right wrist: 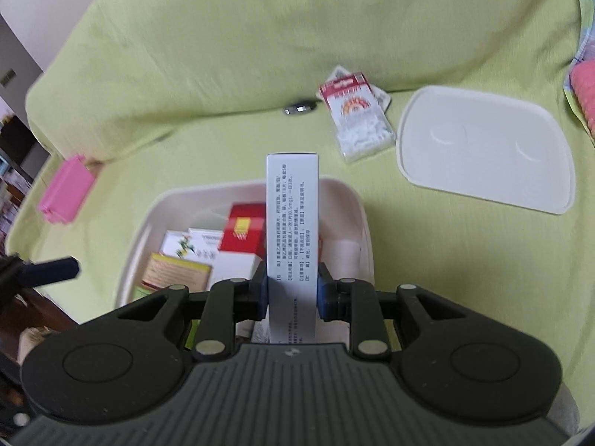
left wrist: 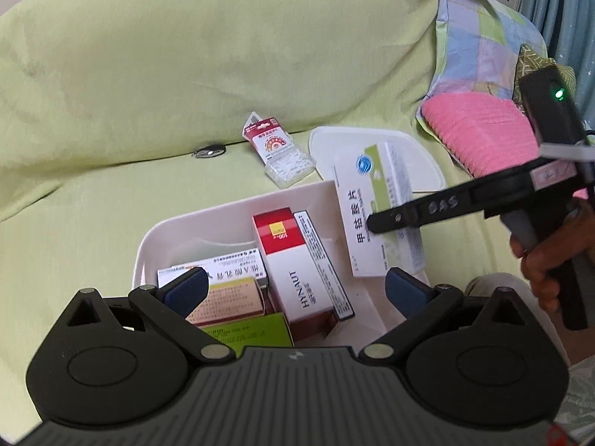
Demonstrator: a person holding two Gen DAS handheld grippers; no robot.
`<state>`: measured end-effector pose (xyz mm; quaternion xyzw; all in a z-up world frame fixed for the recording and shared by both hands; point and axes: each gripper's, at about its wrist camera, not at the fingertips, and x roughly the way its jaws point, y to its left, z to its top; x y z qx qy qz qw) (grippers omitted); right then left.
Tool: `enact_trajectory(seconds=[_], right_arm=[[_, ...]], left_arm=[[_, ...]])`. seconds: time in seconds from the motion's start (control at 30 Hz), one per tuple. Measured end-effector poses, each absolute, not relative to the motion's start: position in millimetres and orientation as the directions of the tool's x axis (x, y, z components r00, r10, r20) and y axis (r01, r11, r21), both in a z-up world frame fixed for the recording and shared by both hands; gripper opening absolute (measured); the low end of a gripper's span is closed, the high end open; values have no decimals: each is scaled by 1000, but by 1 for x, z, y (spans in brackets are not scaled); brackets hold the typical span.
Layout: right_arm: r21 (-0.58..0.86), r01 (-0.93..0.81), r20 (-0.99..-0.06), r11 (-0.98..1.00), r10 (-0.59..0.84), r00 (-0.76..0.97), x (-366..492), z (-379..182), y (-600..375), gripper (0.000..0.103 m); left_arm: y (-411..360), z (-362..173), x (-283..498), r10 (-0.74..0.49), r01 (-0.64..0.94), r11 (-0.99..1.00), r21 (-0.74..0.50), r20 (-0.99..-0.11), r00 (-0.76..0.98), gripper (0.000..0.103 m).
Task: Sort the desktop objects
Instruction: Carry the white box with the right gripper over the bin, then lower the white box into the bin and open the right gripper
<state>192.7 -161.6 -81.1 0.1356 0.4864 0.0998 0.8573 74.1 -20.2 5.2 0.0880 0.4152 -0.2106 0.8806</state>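
The right gripper (right wrist: 292, 291) holds a white box (right wrist: 292, 223) tight by its two long sides, and the box hangs over the right part of the bin (right wrist: 130, 256). The left gripper (left wrist: 295, 288) waits near the bin with its jaws wide and nothing in them. I think the job now is to put this box into the bin with the other boxes. To do it well, bring it down into the free spot on the right, beside the red box (right wrist: 243, 232), keep it straight so it misses the rim, and let go only when it is low. The right view shows things the left one misses: a pink block (right wrist: 67, 193) far left on the green cover (right wrist: 260, 55), and the whole lid (right wrist: 483, 148). The left view shows the box's front with the blue mark, the hand (left wrist: 550, 260) on the right gripper, and a pink cloth (left wrist: 479, 130) far right. Both show the pack of swabs (left wrist: 277, 148) past the bin.
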Motion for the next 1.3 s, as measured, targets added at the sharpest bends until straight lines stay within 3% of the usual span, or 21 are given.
enact_trajectory(seconds=[0.5,0.93,1.13,1.3], right_arm=[[205,34,-892,978,172,417,210,-122,-128,22],[222,33,-895,975,190,403,217,-135,-131,23],[257,-119,-871,959,283,402,196,-115,-136,28],[235,-309,-896,921,329,300,180,-115,-128,32]], left_arm=[[-11,-5,73,-280,417,908,-30,-784,554,102],[-9,-9,76,-278,414,910,-35,-792,543,102],[-9,-8,74,-277,419,907,-30,-791,545,102],[-8,-10,70,-265,418,908,-19,-799,540,102]])
